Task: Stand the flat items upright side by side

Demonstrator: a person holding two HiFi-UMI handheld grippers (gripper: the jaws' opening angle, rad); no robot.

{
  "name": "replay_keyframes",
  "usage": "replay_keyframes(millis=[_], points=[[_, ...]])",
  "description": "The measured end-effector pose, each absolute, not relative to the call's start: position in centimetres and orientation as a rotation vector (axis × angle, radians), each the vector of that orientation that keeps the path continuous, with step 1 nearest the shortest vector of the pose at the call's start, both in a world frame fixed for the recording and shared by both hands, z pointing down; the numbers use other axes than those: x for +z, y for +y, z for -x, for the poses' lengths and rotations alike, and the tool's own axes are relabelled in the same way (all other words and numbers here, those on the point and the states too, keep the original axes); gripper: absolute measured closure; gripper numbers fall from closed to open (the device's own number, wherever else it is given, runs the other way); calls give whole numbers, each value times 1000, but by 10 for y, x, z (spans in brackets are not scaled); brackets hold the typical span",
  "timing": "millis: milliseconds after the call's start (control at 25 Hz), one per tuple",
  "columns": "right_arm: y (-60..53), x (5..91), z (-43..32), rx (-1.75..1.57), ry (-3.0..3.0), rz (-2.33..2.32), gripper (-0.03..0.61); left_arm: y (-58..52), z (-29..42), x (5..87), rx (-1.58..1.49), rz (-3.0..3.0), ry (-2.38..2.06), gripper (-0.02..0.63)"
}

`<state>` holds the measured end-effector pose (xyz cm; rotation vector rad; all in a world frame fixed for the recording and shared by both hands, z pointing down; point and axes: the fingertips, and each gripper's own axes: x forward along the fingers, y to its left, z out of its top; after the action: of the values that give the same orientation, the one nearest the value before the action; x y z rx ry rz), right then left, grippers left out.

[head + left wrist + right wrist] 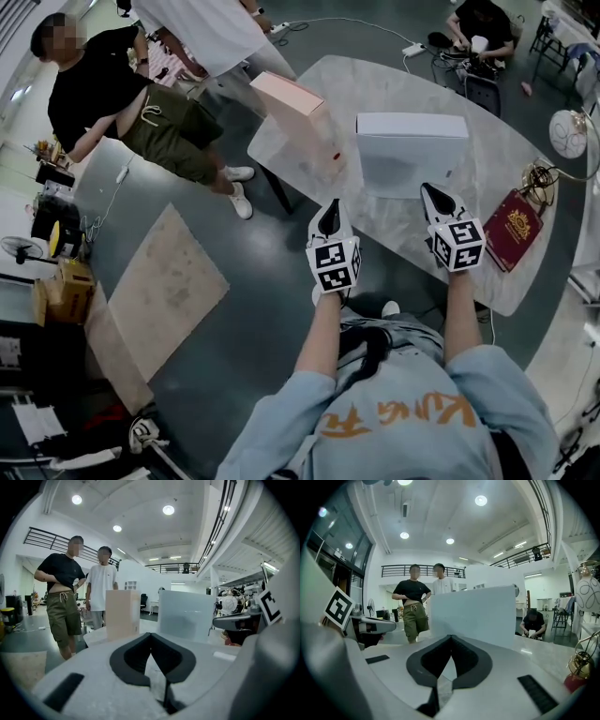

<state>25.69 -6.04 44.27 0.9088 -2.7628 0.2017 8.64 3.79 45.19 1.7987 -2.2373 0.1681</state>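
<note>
The left gripper (pixel 330 216) and right gripper (pixel 435 200) were held clenched and empty. The pink box (pixel 300 117) and white box (pixel 411 150) were seen upright on the table (pixel 525 178), just beyond them.

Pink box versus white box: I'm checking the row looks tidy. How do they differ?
The pink box is narrower than the white box. The pink box stands turned at an angle; the white box faces the head camera squarely. Both stand upright on the table, apart.
</note>
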Motion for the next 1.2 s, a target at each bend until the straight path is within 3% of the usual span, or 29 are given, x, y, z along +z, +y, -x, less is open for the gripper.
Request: replay_keyframes(millis=[1200], points=[[-46, 419, -142, 90, -2520, -1489, 575, -14, 34, 447, 120, -2189, -1886, 601]])
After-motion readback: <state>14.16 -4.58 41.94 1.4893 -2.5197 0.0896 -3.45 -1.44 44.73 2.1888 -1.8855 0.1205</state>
